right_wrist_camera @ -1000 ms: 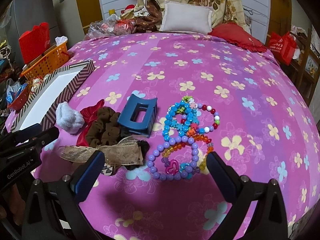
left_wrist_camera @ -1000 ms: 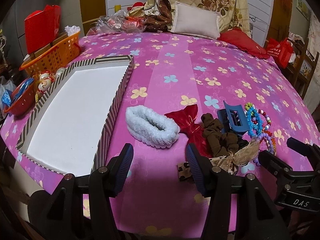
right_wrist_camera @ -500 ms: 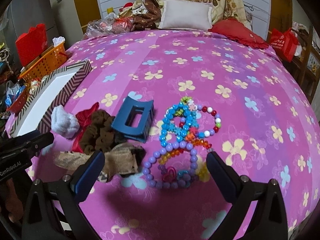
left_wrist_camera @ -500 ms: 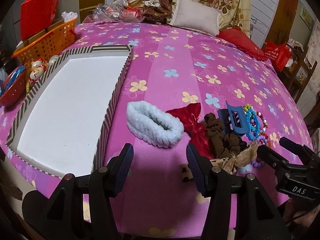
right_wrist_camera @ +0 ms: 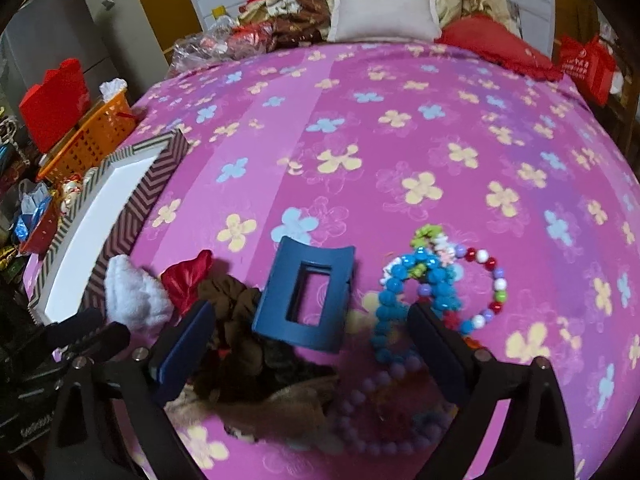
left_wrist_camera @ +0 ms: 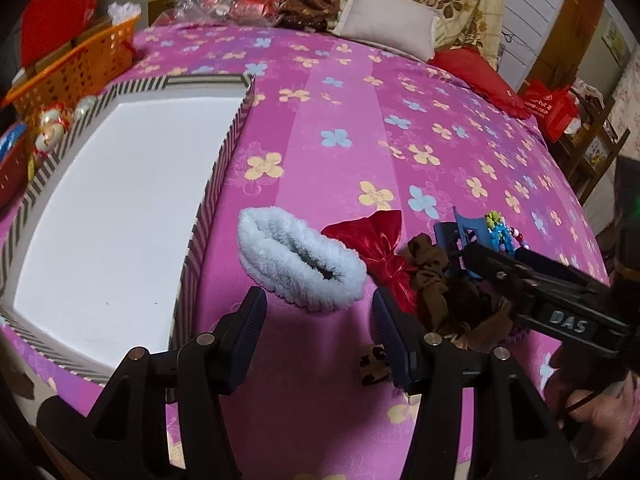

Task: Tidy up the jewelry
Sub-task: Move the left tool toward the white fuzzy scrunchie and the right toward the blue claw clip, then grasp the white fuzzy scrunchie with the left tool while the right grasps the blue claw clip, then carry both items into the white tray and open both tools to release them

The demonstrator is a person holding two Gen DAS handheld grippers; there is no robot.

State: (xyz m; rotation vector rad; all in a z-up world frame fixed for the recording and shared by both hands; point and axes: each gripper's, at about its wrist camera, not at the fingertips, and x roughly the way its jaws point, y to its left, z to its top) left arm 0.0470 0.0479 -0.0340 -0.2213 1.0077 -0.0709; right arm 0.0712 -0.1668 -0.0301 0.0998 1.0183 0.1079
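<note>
"DAS" reads on the right claw [right_wrist_camera: 308, 344], spread wide around one blue rectangular plastic hair clip [right_wrist_camera: 306, 302]; left claw [left_wrist_camera: 318, 320] gapes before one fluffy white scrunchie [left_wrist_camera: 298, 262].

A dark blue rectangular plastic claw clip [right_wrist_camera: 308, 300] lay on the pink bedspread, near-centre. Right of it sat tangled bead bracelets [right_wrist_camera: 436, 284]: blue, lilac, red-and-white. Left lay a brown scrunchie [right_wrist_camera: 228, 300], red satin bow [left_wrist_camera: 376, 240] and fluffy white scrunchie [left_wrist_camera: 300, 260].
</note>
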